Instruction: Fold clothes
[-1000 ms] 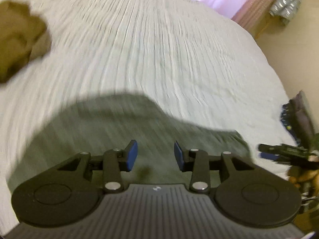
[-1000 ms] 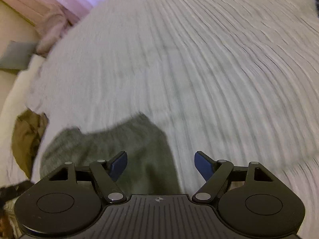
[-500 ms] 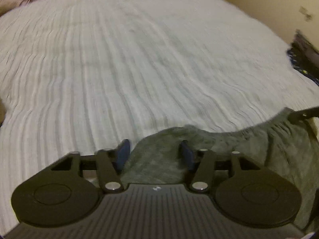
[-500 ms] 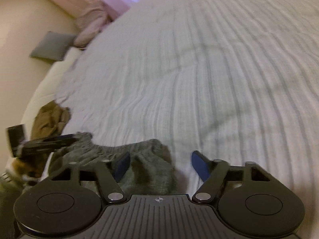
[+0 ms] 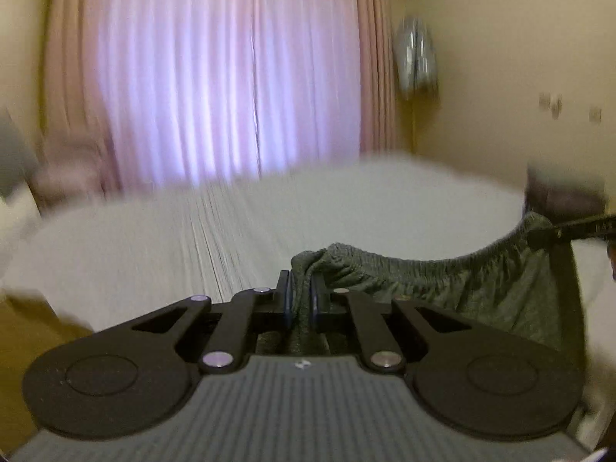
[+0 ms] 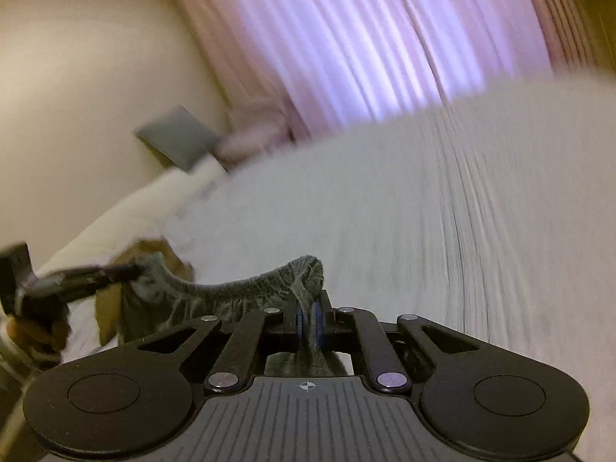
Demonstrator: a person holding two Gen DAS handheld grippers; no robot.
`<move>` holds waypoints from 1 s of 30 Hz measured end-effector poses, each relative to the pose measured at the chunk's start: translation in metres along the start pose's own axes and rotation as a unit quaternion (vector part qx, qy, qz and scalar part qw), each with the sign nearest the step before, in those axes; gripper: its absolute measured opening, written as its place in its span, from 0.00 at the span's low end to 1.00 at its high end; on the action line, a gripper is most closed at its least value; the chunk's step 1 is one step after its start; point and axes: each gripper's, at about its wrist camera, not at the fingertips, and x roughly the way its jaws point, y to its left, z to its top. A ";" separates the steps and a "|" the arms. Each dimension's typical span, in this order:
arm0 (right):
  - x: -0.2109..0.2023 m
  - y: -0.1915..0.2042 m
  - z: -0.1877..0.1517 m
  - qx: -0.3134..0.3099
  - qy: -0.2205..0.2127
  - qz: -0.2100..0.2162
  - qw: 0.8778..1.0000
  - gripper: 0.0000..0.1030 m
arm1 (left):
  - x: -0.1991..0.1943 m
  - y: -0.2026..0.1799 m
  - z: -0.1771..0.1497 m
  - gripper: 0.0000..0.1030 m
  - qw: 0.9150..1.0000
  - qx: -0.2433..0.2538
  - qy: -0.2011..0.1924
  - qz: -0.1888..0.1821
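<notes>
— What do we hold, nearest the lenses?

— One pair of grey shorts (image 5: 481, 288), lifted above the white bed (image 5: 192, 231). Our left gripper (image 5: 299, 295) is clamped on one end of the gathered waistband; our right gripper (image 6: 310, 317) is pinched on the other end.

— Which way does the garment run?

— Its long axis runs along the waistband, strung side to side between our two grippers and sagging in the middle, with the fabric hanging down below it.

— And beyond?

— One brown garment (image 6: 154, 250) lies crumpled on the bed behind the shorts. Farther off, one grey pillow (image 6: 175, 138) leans by the wall, and pink curtains (image 5: 231, 77) glow at the back.
</notes>
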 end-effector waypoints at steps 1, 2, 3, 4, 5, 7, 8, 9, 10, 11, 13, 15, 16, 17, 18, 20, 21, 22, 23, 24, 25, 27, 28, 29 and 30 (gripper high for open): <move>-0.016 0.017 0.011 -0.016 -0.026 0.001 1.000 0.06 | -0.022 -0.005 0.017 0.07 1.000 0.004 -0.028 0.007; -0.031 0.034 0.020 -0.027 -0.051 0.004 0.998 0.06 | -0.042 -0.013 0.031 0.07 0.999 0.008 -0.051 0.011; -0.048 0.050 0.028 -0.038 -0.074 0.004 0.997 0.06 | -0.059 -0.021 0.041 0.07 0.998 0.012 -0.067 0.012; -0.065 0.065 0.035 -0.048 -0.096 0.003 0.994 0.06 | -0.075 -0.029 0.052 0.07 0.996 0.016 -0.083 0.013; -0.082 0.079 0.039 -0.056 -0.112 0.002 0.992 0.06 | -0.091 -0.037 0.062 0.07 0.995 0.020 -0.098 0.014; -0.114 0.105 0.045 -0.071 -0.136 -0.002 0.988 0.06 | -0.120 -0.056 0.070 0.07 0.993 0.026 -0.117 0.010; -0.129 0.114 0.045 -0.077 -0.143 -0.004 0.987 0.06 | -0.134 -0.066 0.075 0.07 0.991 0.030 -0.127 0.009; -0.143 0.123 0.045 -0.082 -0.149 -0.005 0.985 0.06 | -0.148 -0.075 0.078 0.07 0.990 0.032 -0.136 0.007; -0.158 0.131 0.043 -0.087 -0.156 -0.007 0.984 0.06 | -0.157 -0.083 0.079 0.07 0.989 0.029 -0.143 0.003; -0.170 0.139 0.042 -0.090 -0.162 -0.009 0.983 0.06 | -0.167 -0.091 0.080 0.07 0.989 0.025 -0.146 -0.002; -0.192 0.155 0.039 -0.097 -0.172 -0.012 0.980 0.06 | -0.186 -0.102 0.080 0.07 0.988 0.016 -0.155 -0.012; -0.207 0.169 0.038 -0.102 -0.175 -0.017 0.979 0.06 | -0.199 -0.108 0.078 0.07 0.987 0.010 -0.159 -0.019; -0.212 0.173 0.038 -0.103 -0.173 -0.019 0.979 0.06 | -0.207 -0.112 0.078 0.07 0.987 0.007 -0.160 -0.022; -0.216 0.176 0.037 -0.105 -0.171 -0.022 0.979 0.06 | -0.213 -0.112 0.077 0.07 0.987 0.004 -0.158 -0.024; -0.216 0.179 0.037 -0.106 -0.167 -0.024 0.980 0.06 | -0.219 -0.112 0.077 0.07 0.988 0.002 -0.154 -0.022; -0.209 0.179 0.036 -0.103 -0.158 -0.024 0.982 0.06 | -0.229 -0.113 0.076 0.07 0.989 -0.002 -0.145 -0.019; -0.203 0.177 0.037 -0.099 -0.154 -0.022 0.983 0.06 | -0.228 -0.109 0.076 0.07 0.990 -0.005 -0.141 -0.015; -0.194 0.174 0.037 -0.093 -0.149 -0.019 0.984 0.06 | -0.227 -0.104 0.075 0.07 0.990 -0.007 -0.137 -0.010; -0.186 0.171 0.038 -0.088 -0.145 -0.016 0.985 0.06 | -0.226 -0.100 0.075 0.07 0.991 -0.010 -0.133 -0.006; -0.176 0.170 0.038 -0.085 -0.139 -0.012 0.986 0.06 | -0.225 -0.096 0.075 0.07 0.991 -0.013 -0.130 -0.001; -0.165 0.170 0.039 -0.084 -0.133 -0.007 0.987 0.06 | -0.224 -0.091 0.075 0.07 0.992 -0.016 -0.127 0.004; -0.143 0.170 0.041 -0.083 -0.123 0.002 0.989 0.06 | -0.223 -0.079 0.078 0.07 0.991 -0.029 -0.127 0.013; -0.132 0.173 0.043 -0.083 -0.119 0.009 0.989 0.06 | -0.223 -0.074 0.081 0.07 0.991 -0.034 -0.129 0.017; -0.121 0.175 0.046 -0.082 -0.119 0.016 0.989 0.06 | -0.225 -0.071 0.086 0.07 0.990 -0.033 -0.133 0.021; -0.111 0.176 0.050 -0.080 -0.119 0.023 0.989 0.06 | -0.230 -0.072 0.092 0.07 0.990 -0.028 -0.139 0.024</move>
